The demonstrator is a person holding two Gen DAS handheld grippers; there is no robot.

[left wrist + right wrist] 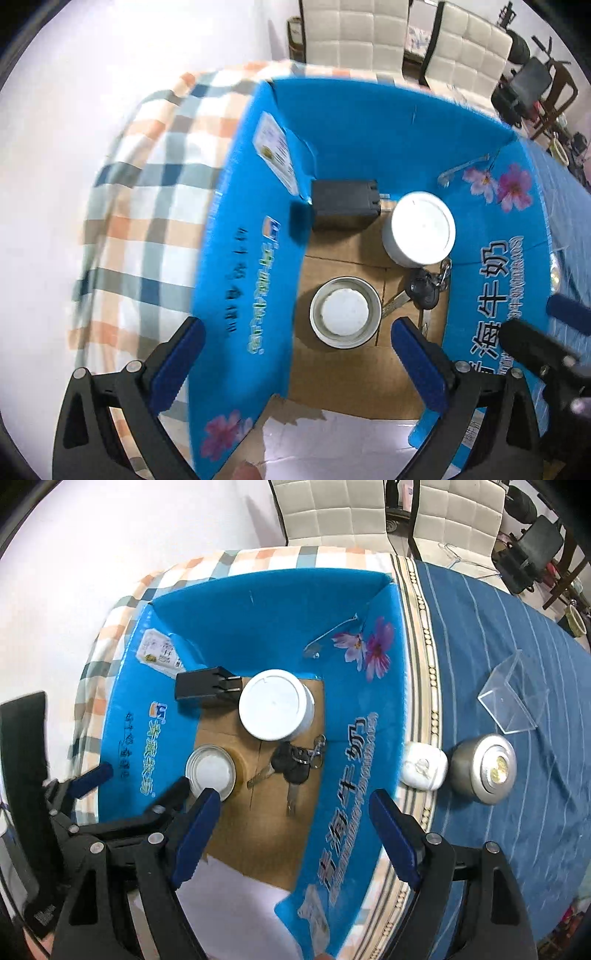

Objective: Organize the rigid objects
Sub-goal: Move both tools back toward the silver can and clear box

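Over the blue carton [369, 122] both grippers hover, fingers spread wide, nothing held: left gripper [295, 365], right gripper [295, 834]. Down on the cardboard floor sit a white-lidded jar [275, 705], a black adapter [205, 688], a small tin [210, 768] and a bunch of keys [295, 766]. Outside, on the blue-striped surface [517, 830], wait a white case [423, 766], a round metal light [484, 768] and a clear box [511, 698].

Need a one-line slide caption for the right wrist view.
Open right gripper above blue box holding jar, keys, adapter; puck light outside.
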